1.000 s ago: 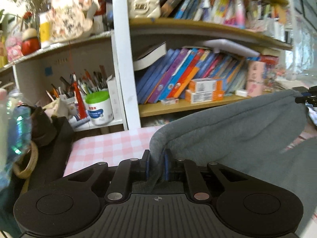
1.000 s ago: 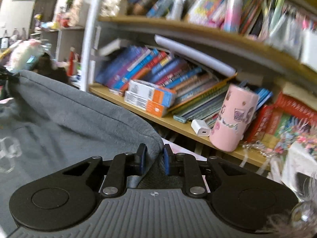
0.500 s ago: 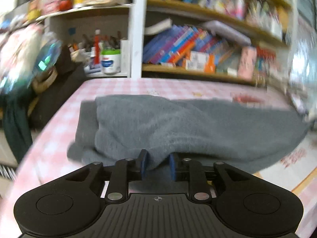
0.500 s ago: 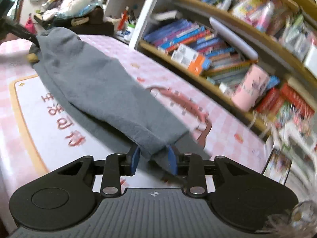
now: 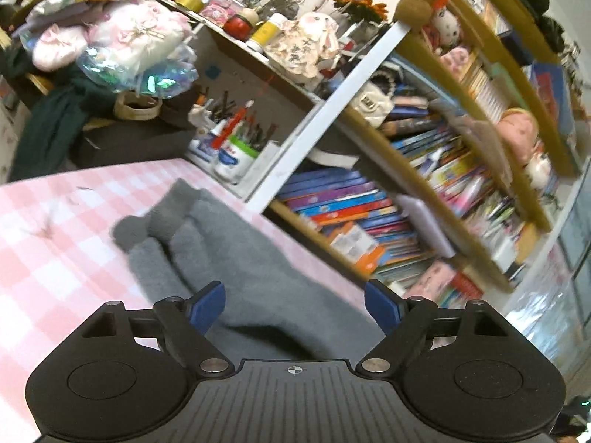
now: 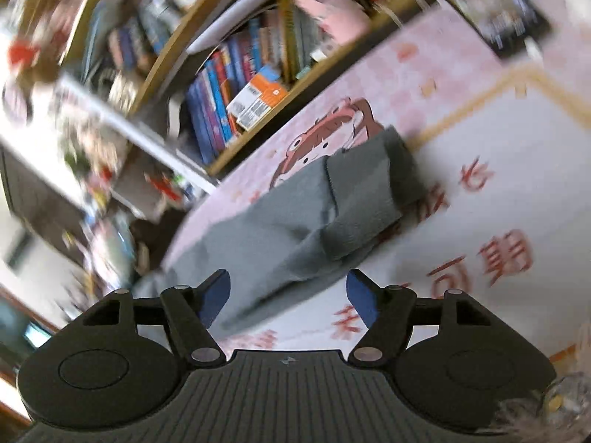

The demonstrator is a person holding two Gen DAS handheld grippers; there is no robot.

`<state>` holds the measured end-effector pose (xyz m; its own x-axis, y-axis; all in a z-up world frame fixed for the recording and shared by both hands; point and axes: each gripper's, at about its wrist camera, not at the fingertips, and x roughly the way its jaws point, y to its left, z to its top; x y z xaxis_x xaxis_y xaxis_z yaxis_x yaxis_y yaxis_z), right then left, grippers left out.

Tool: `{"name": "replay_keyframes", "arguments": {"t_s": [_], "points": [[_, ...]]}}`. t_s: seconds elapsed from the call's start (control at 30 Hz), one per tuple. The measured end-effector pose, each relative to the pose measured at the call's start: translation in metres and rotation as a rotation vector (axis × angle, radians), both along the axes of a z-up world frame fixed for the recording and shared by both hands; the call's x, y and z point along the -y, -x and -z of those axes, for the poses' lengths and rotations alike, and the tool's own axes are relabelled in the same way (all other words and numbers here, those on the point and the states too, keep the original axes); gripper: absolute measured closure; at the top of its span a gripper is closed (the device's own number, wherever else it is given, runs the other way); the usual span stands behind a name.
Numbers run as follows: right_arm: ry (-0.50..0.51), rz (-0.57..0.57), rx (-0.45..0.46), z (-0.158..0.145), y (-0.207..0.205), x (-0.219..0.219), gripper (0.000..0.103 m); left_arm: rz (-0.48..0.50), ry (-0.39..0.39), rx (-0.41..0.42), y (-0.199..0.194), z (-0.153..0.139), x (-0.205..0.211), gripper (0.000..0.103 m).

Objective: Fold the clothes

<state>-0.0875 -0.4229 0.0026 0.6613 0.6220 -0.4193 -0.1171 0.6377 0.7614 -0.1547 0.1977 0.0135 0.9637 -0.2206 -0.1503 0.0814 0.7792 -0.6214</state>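
A grey fleece garment [image 5: 236, 258] lies folded lengthwise on the pink checked tablecloth [image 5: 55, 236]. In the left wrist view its bunched end is at the far left and the cloth runs back under my left gripper [image 5: 294, 304], which is open with nothing between its blue pads. In the right wrist view the garment [image 6: 314, 217] stretches across the table, its ribbed cuff end [image 6: 369, 192] lying on a white printed mat [image 6: 498, 192]. My right gripper [image 6: 288, 293] hangs open just above the near fold. This view is blurred.
A bookshelf [image 5: 369, 214] packed with books stands along the table's far edge. A pot of pens and brushes [image 5: 236, 151] sits beside the white shelf post [image 5: 332, 110]. Piled bags and clothes [image 5: 110, 51] crowd the left end. A dark phone [image 6: 495, 11] lies at the far right.
Both grippers have opened and let go of the grey garment, which now lies on the table. Both have tilted and pulled back; the right one is moving fast.
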Motion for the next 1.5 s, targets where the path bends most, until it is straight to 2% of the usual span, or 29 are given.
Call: {"name": "replay_keyframes", "arguments": {"t_s": [0.1,0.17,0.2,0.23,0.33,0.4,0.47,0.6,0.67,0.87,1.0,1.07,1.13,1.2,1.23,1.3,1.37,1.43,1.5], "points": [[-0.055,0.044,-0.106,0.006,-0.018,-0.003,0.040,0.027,-0.021,0.004,0.001,-0.001,0.011,0.018],[-0.079,0.072,-0.186,0.015,-0.030,-0.004,0.066,0.033,-0.042,-0.002,0.006,-0.003,0.016,0.018],[-0.070,0.080,-0.188,0.013,-0.036,-0.005,0.080,0.025,-0.053,-0.005,0.010,-0.003,0.017,0.018],[-0.058,0.088,-0.188,0.011,-0.041,-0.006,0.086,0.017,-0.063,-0.008,0.014,-0.004,0.018,0.018],[0.090,0.070,0.045,-0.028,-0.035,-0.019,0.092,-0.020,-0.095,-0.016,0.029,-0.007,0.017,0.017],[0.208,0.063,0.240,-0.056,-0.023,-0.030,0.093,-0.040,-0.098,-0.009,0.039,-0.010,0.015,0.017],[0.297,0.069,0.353,-0.064,-0.010,-0.037,0.093,-0.056,-0.083,0.003,0.047,-0.012,0.013,0.017],[0.378,0.130,0.141,-0.025,-0.029,-0.029,0.093,-0.059,-0.046,-0.019,0.051,-0.011,0.014,0.017],[0.327,0.148,0.075,-0.006,-0.035,-0.019,0.092,-0.063,-0.055,-0.043,0.050,-0.011,0.018,0.017],[0.240,0.160,0.083,0.004,-0.031,-0.009,0.090,-0.104,-0.058,-0.080,0.046,-0.008,0.018,0.017],[0.212,0.168,0.113,0.012,-0.026,-0.004,0.090,-0.188,-0.073,-0.160,0.029,-0.009,0.009,0.017],[0.198,0.171,0.128,0.016,-0.024,-0.002,0.090,-0.152,-0.004,-0.163,0.019,-0.009,-0.004,0.017],[0.184,0.175,0.143,0.019,-0.022,0.001,0.087,-0.157,0.094,-0.192,0.009,-0.007,-0.016,0.018],[0.178,0.175,0.154,0.021,-0.020,0.001,0.085,-0.162,0.156,-0.210,-0.001,-0.004,-0.022,0.021],[0.181,0.173,0.157,0.020,-0.020,0.000,0.084,-0.171,0.168,-0.223,-0.005,-0.002,-0.023,0.024],[0.190,0.166,0.169,0.020,-0.019,-0.001,0.081,-0.181,0.187,-0.244,-0.012,0.001,-0.021,0.041],[0.194,0.157,0.179,0.020,-0.019,-0.003,0.077,-0.181,0.213,-0.258,-0.018,0.004,-0.018,0.048],[0.195,0.151,0.185,0.019,-0.018,-0.004,0.074,-0.184,0.249,-0.266,-0.024,0.008,-0.015,0.049],[0.192,0.148,0.188,0.020,-0.018,-0.003,0.073,-0.203,0.245,-0.292,-0.030,0.010,-0.013,0.049]]}}
